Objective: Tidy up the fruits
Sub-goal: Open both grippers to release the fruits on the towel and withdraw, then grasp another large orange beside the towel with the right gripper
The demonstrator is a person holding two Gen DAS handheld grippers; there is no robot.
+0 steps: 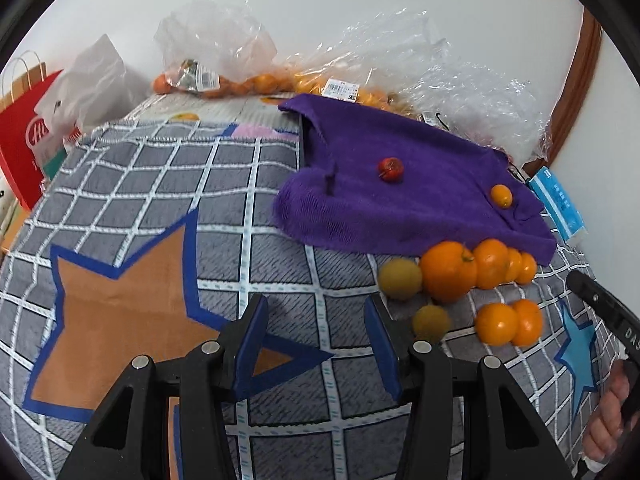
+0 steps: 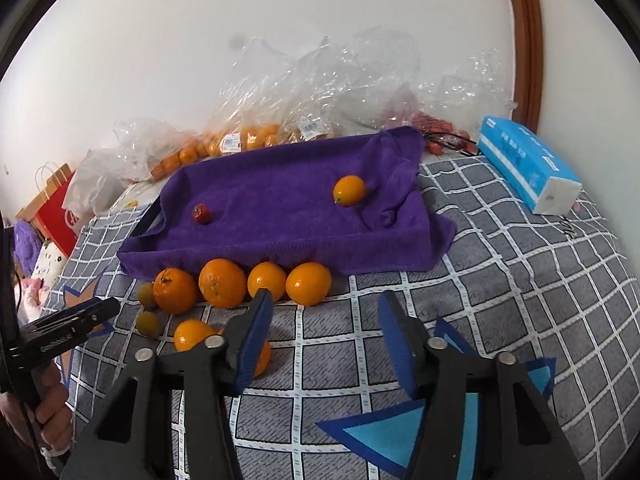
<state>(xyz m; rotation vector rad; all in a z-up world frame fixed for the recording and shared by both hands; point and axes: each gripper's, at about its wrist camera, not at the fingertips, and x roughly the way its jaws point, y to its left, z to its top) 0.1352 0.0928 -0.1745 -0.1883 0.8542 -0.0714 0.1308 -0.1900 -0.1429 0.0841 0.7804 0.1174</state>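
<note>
A purple towel (image 1: 400, 208) (image 2: 280, 208) covers a tray on the checked blanket. On it lie a small red fruit (image 1: 391, 169) (image 2: 201, 213) and a small orange (image 1: 501, 195) (image 2: 349, 190). A row of oranges (image 2: 222, 282) (image 1: 448, 270) sits along the towel's near edge, with two greenish-yellow fruits (image 1: 400, 279) (image 2: 146, 293) beside it. Two more oranges (image 1: 496, 323) (image 2: 192, 334) lie nearer. My left gripper (image 1: 316, 320) is open over bare blanket, left of the fruits. My right gripper (image 2: 325, 308) is open and empty, its left finger (image 2: 256, 332) hiding part of an orange.
Clear plastic bags (image 1: 224, 40) (image 2: 320, 92) with more oranges lie along the wall behind the towel. A blue tissue pack (image 2: 524, 164) (image 1: 558, 204) lies at the right. A red paper bag (image 1: 24, 140) and a white bag (image 1: 92, 80) stand at the left.
</note>
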